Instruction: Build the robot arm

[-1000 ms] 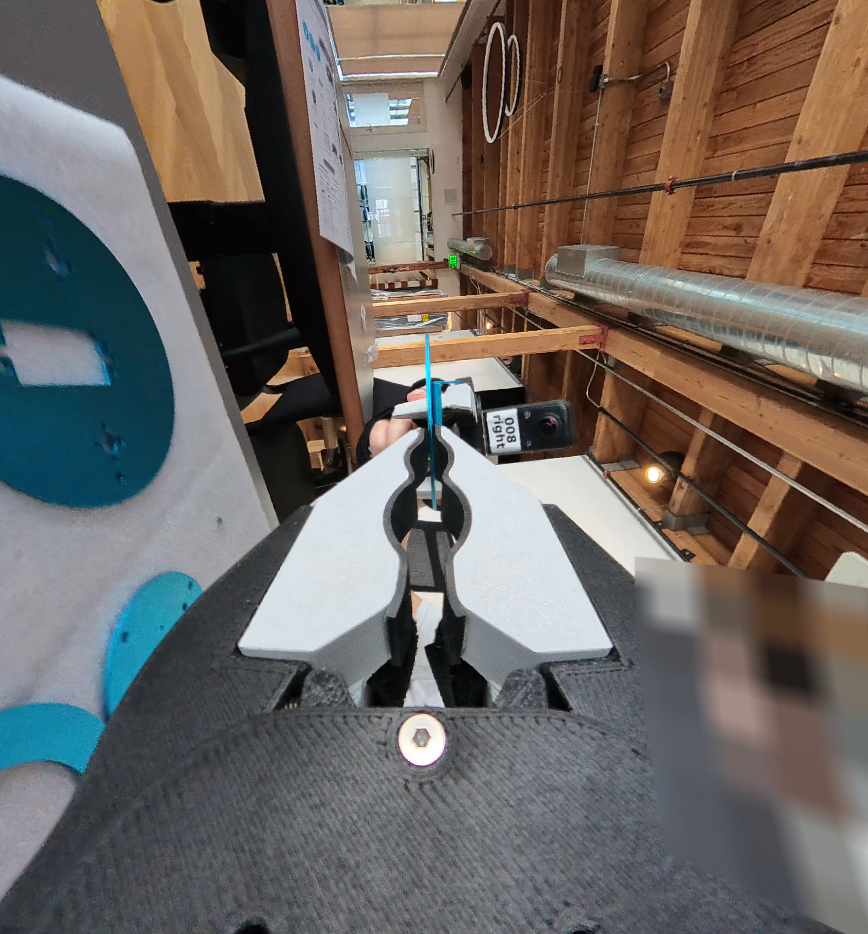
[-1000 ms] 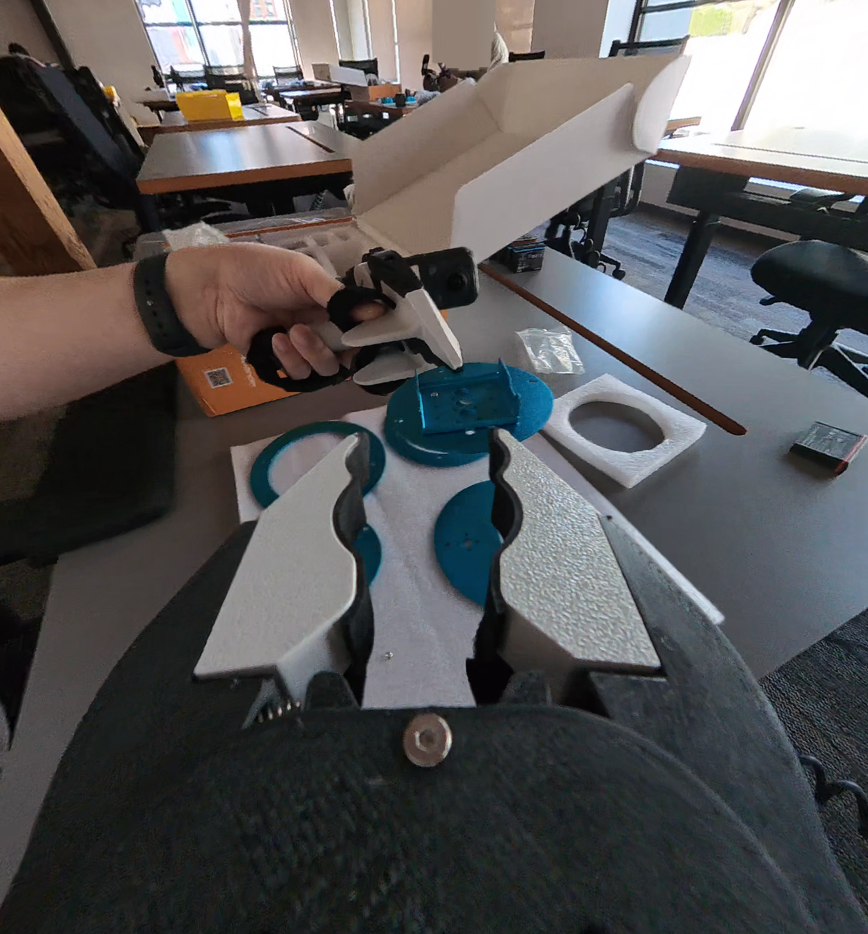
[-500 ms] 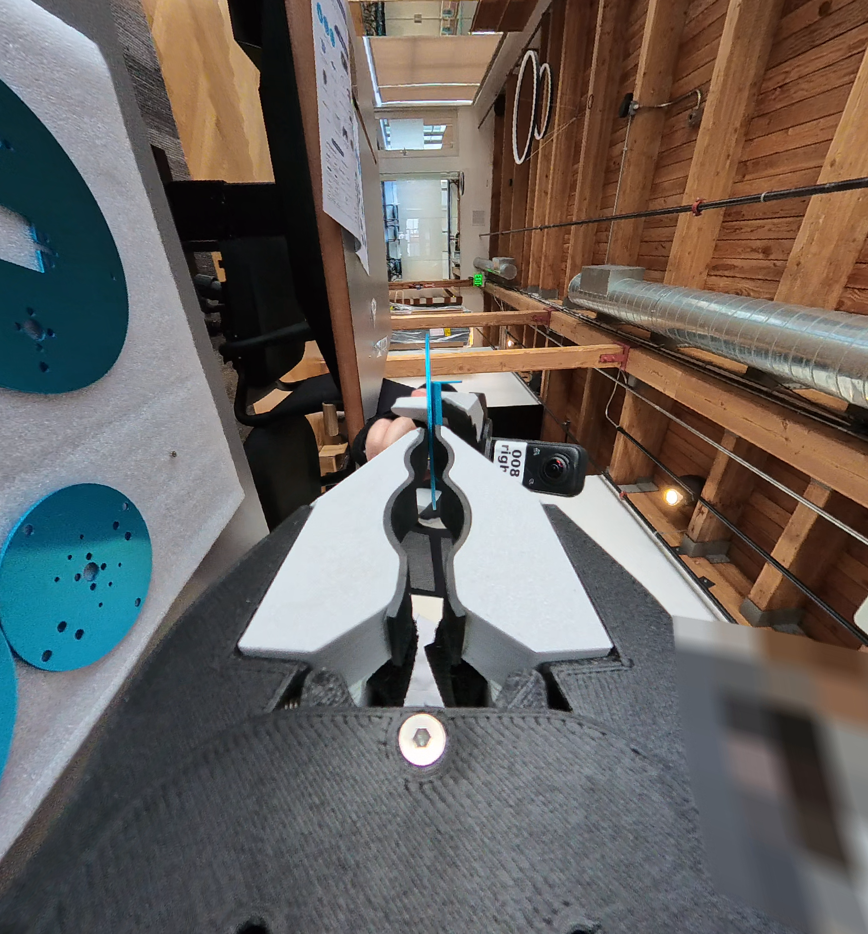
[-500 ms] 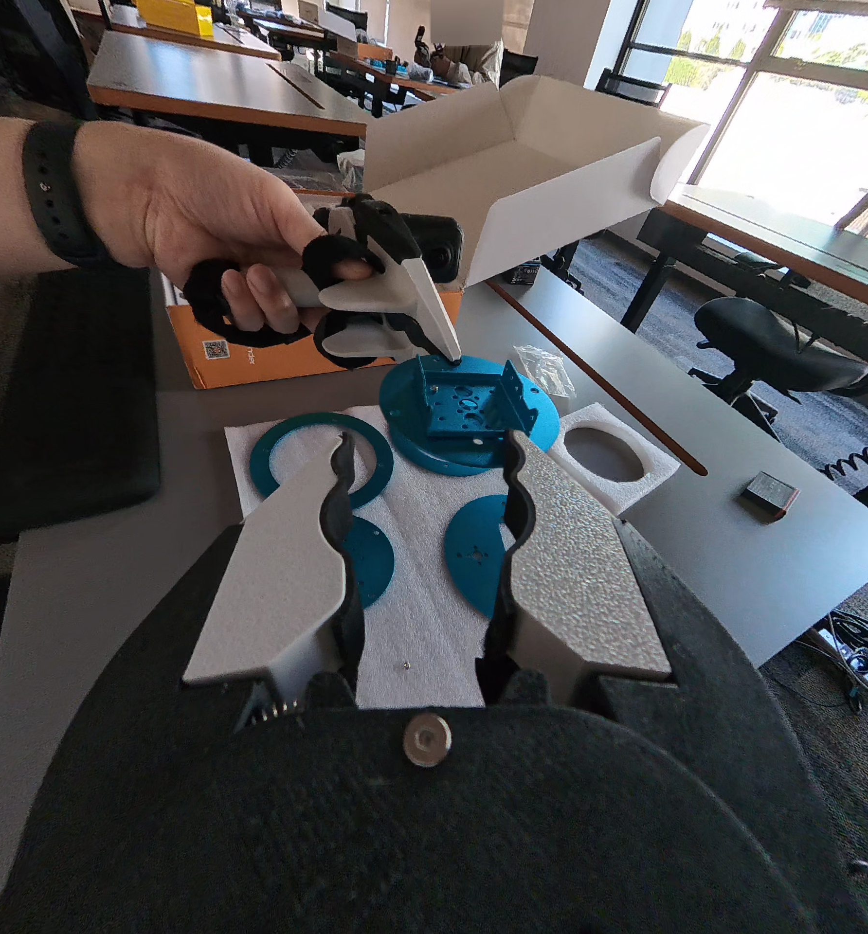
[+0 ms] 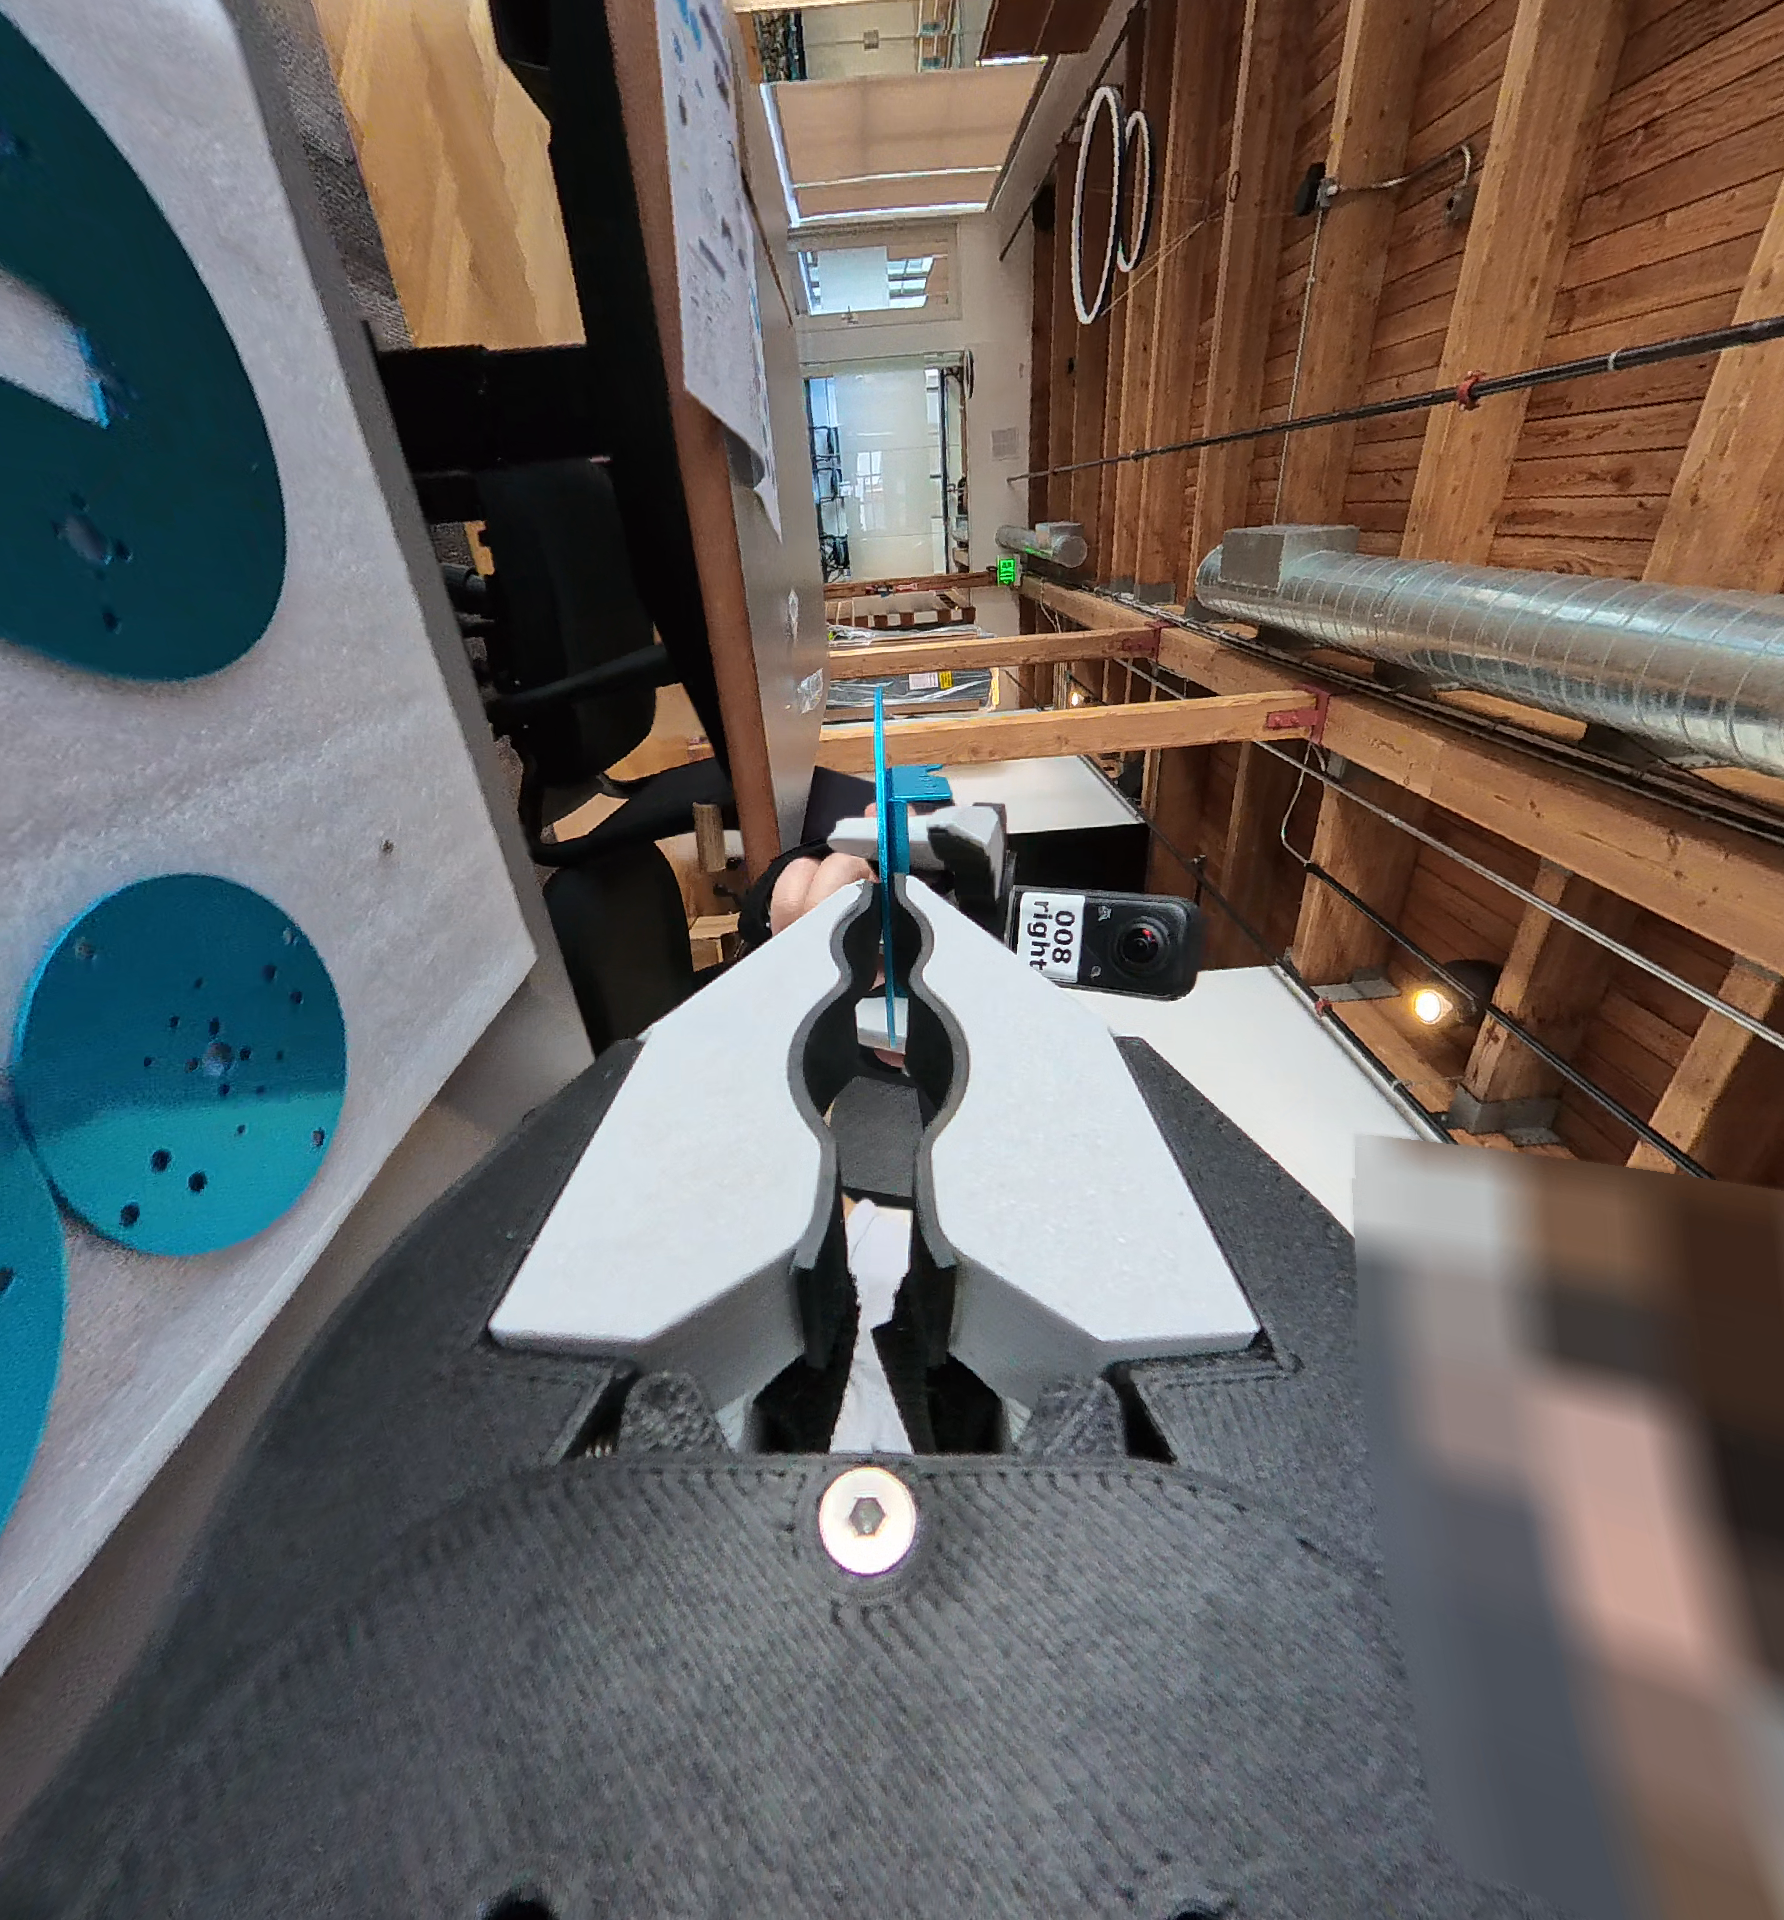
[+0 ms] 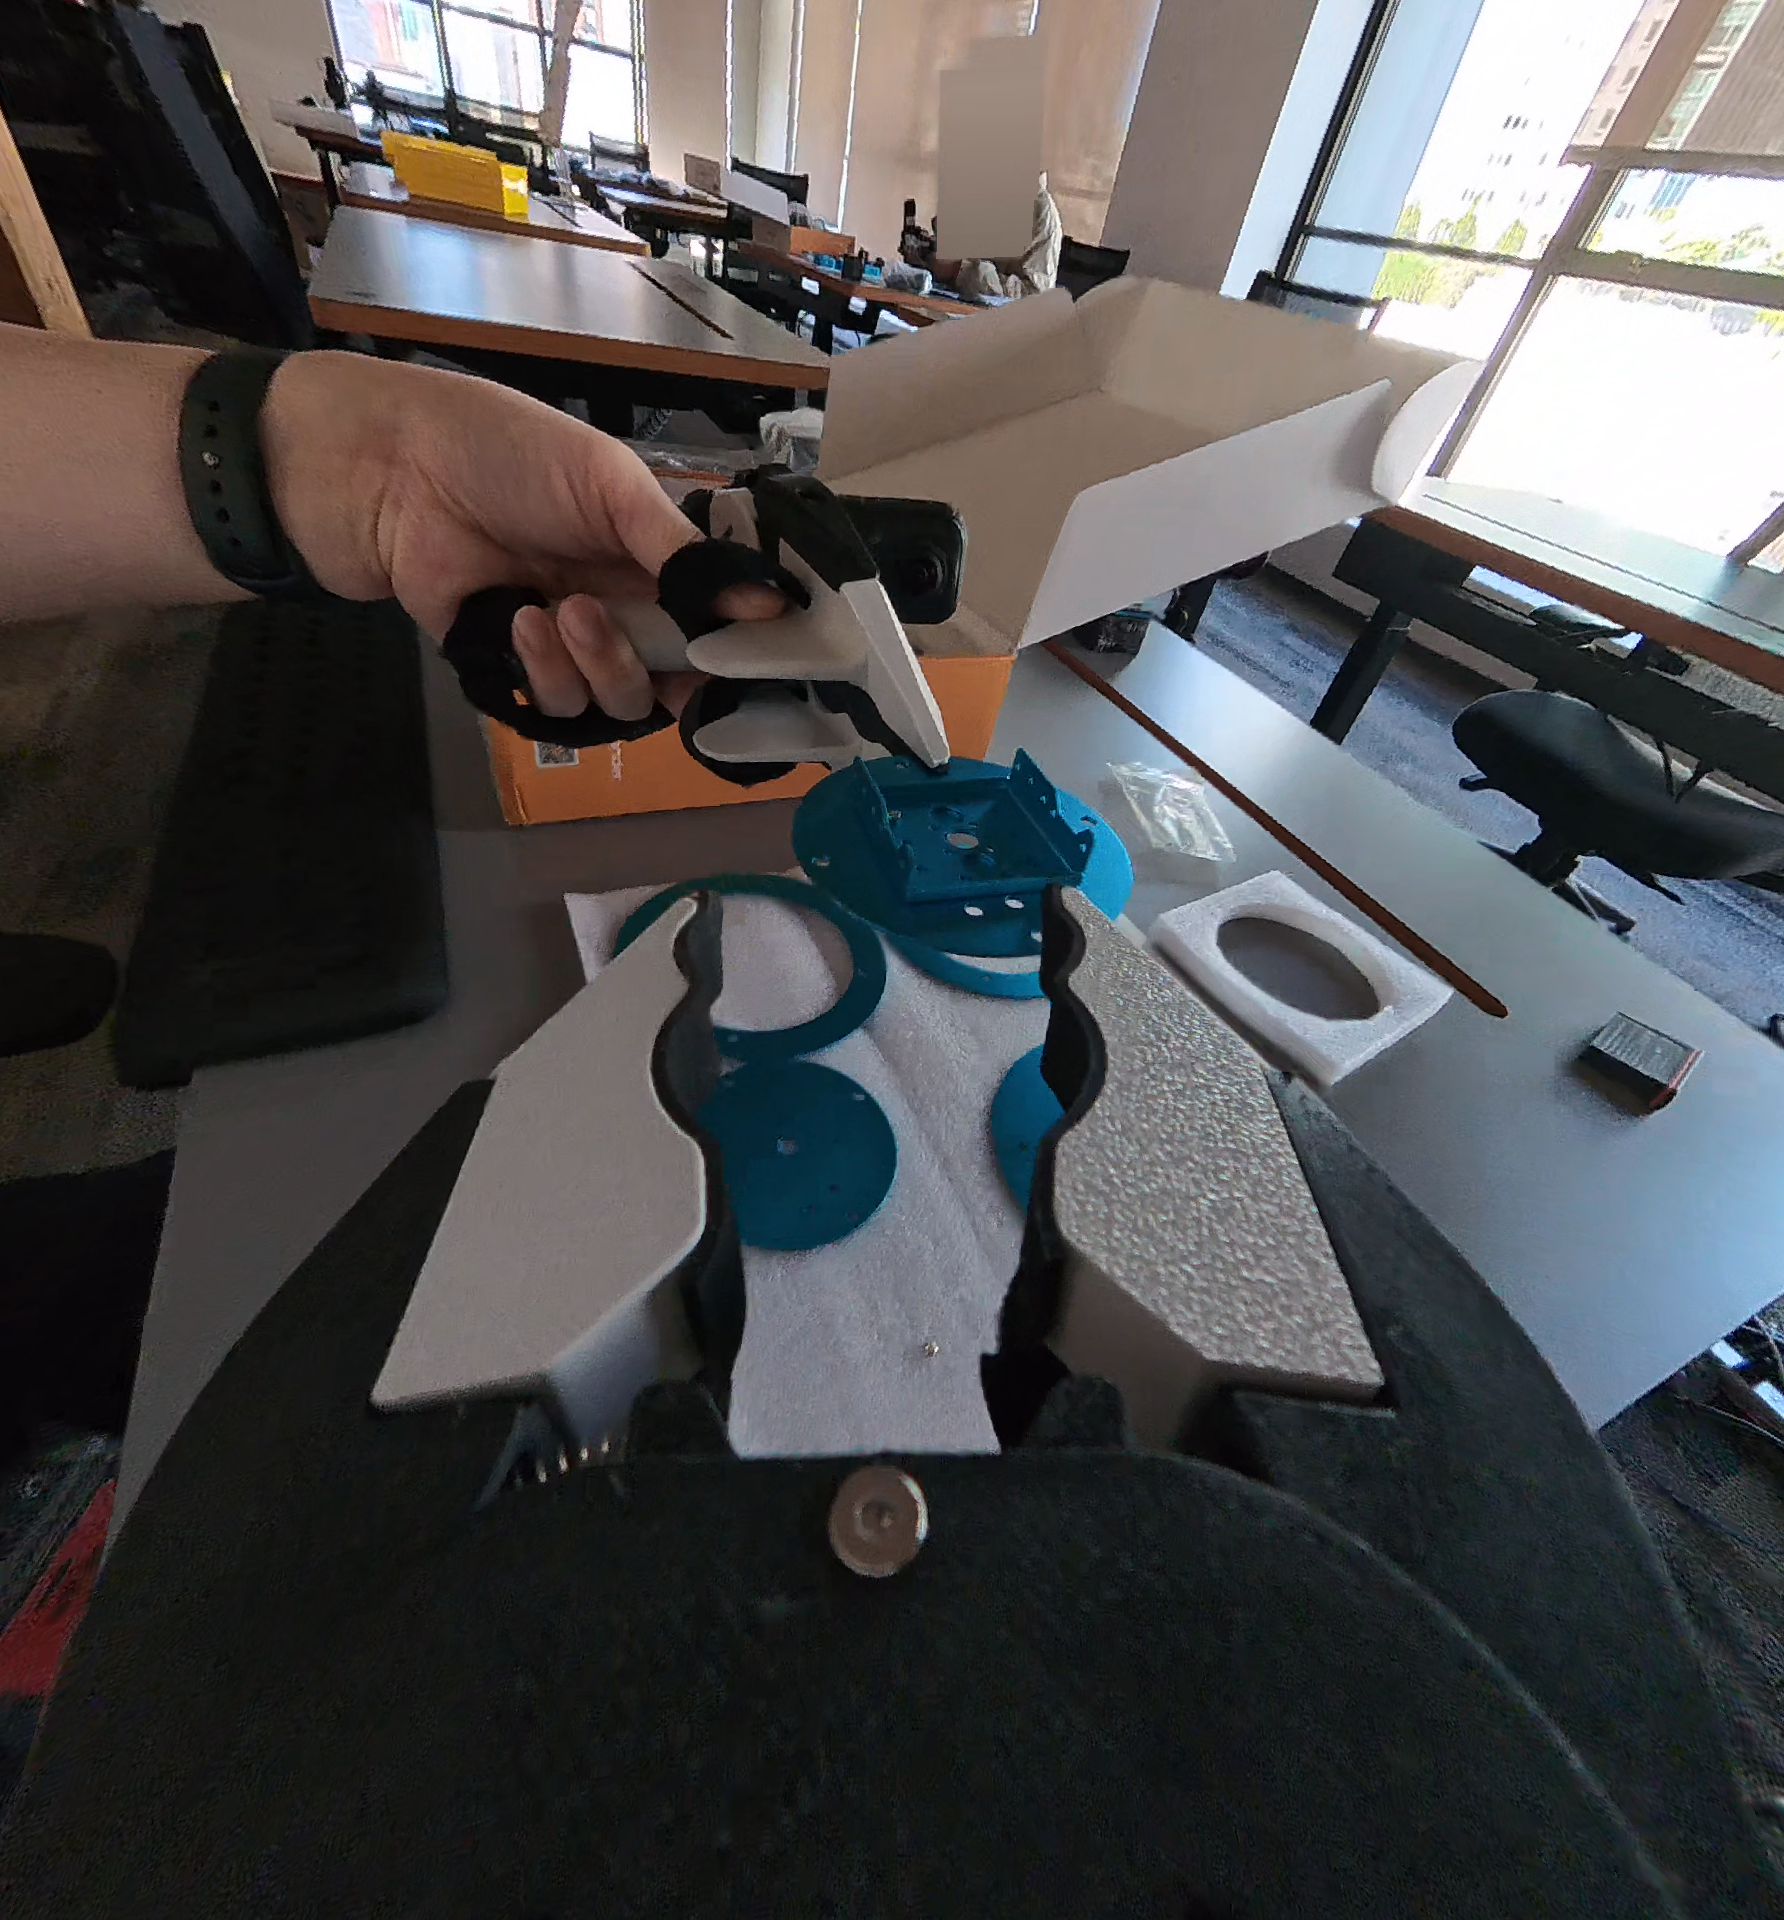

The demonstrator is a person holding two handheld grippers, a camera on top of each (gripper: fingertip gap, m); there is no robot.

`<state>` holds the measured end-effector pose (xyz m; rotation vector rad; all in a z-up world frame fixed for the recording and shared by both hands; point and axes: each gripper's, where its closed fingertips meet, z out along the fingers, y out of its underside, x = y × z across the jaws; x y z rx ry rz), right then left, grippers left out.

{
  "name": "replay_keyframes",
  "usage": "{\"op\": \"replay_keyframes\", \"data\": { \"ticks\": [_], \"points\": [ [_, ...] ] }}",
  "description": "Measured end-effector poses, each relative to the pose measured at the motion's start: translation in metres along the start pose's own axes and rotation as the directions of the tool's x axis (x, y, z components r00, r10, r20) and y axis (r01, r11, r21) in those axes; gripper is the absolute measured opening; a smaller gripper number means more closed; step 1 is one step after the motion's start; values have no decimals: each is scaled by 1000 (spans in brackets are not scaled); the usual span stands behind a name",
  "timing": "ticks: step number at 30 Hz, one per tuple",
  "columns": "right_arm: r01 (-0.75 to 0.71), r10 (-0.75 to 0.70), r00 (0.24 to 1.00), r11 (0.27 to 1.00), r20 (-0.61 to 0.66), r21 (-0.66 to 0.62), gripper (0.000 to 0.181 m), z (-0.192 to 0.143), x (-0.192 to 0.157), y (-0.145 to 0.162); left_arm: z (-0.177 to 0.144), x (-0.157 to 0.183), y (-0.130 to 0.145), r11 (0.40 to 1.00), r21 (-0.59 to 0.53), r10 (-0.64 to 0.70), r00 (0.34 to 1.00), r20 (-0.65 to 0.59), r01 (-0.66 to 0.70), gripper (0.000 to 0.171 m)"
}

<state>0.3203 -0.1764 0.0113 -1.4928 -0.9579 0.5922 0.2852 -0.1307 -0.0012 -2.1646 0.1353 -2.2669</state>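
Fingers [image 5: 981, 1029] clamp blue plate [image 6: 971, 914] beside open box [image 6: 1106, 488].

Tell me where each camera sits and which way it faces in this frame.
Left wrist view: on the left gripper, rolled sideways, facing level along shut fingers that pinch a blue plate edge-on; beyond it are the right gripper and the right hand.
Right wrist view: on the right gripper, tilted down over the grey table between open fingers; the left hand and forearm show, holding the left gripper.
Shared: both grippers, the blue plate, the white foam sheet with blue discs.
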Motion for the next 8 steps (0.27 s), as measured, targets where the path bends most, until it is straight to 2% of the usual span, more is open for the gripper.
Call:
{"op": "replay_keyframes", "data": {
  "ticks": [3,6,8],
  "points": [
    [-47,47,999,999,13,-7,61,-5,-15,18,-4,-16,14,1000,0,-1,1000,13,1,0],
    [-198,198,980,980,6,-1,58,-9,-20,36,-9,-30,26,1000,11,11,1000,28,-11,0],
    [-335,335,942,942,21,28,56,-12,-22,42,-10,-36,36,999,10,36,999,39,-36,0]
  ]
}}
